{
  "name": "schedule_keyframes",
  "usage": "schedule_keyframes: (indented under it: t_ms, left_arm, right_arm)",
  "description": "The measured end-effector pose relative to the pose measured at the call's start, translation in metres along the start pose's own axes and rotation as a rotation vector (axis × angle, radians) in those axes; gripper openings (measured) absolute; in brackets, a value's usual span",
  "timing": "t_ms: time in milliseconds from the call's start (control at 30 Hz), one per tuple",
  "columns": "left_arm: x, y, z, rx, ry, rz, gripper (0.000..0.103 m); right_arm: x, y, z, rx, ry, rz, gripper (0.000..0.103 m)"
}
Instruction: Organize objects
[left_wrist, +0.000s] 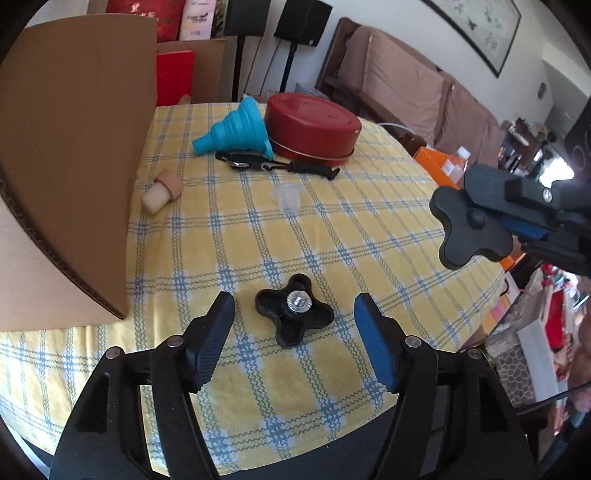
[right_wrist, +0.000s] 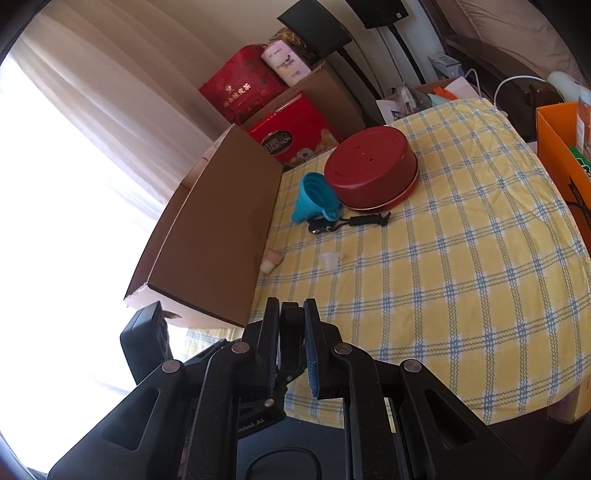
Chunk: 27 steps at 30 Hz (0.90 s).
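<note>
A black star knob with a metal screw (left_wrist: 293, 315) lies on the yellow checked tablecloth (left_wrist: 332, 240), between the fingers of my open left gripper (left_wrist: 295, 332). My right gripper (right_wrist: 291, 339) is shut on a second black star knob (right_wrist: 291, 332), held edge-on above the table; in the left wrist view this knob (left_wrist: 471, 230) hangs at the right in the right gripper (left_wrist: 491, 206). A tall open cardboard box (left_wrist: 74, 155) stands at the table's left (right_wrist: 214, 229).
At the back lie a blue collapsible funnel (left_wrist: 236, 129), a red round tin (left_wrist: 314, 125), a black lanyard clip (left_wrist: 273, 164), a cork stopper (left_wrist: 162, 190) and a clear plastic stopper (left_wrist: 288, 195). An orange box (right_wrist: 561, 162) stands to the right of the table.
</note>
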<state>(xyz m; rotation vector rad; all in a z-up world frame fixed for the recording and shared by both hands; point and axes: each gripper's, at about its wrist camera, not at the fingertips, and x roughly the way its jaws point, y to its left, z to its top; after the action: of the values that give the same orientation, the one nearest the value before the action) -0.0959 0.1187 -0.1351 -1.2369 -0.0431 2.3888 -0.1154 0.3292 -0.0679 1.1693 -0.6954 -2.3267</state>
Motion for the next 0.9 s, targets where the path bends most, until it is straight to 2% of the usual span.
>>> schedule_keyframes:
  t_ms: [100, 133, 167, 267, 500, 900]
  left_arm:
    - [0.002, -0.007, -0.002, 0.027, -0.014, 0.028, 0.062]
    - [0.003, -0.01, -0.003, 0.043, -0.02, 0.036, 0.057]
    - [0.003, -0.011, -0.003, 0.063, -0.027, 0.047, 0.042]
    - [0.003, -0.012, -0.003, 0.079, -0.034, 0.038, 0.042]
    - [-0.007, -0.001, 0.002, 0.029, -0.026, -0.017, 0.042]
    - [-0.088, -0.001, 0.034, 0.019, -0.172, -0.094, 0.042]
  right_arm:
    - [-0.001, -0.002, 0.0, 0.004, -0.001, -0.001, 0.012]
    - [-0.001, -0.002, 0.0, 0.006, -0.001, 0.0, 0.012]
    - [0.0, -0.002, 0.0, 0.007, -0.002, 0.0, 0.012]
    - [0.0, -0.003, 0.0, 0.008, -0.001, 0.001, 0.012]
    - [-0.001, 0.0, 0.0, 0.002, -0.005, 0.002, 0.012]
    - [-0.014, 0.025, 0.018, -0.057, -0.039, 0.019, 0.012]
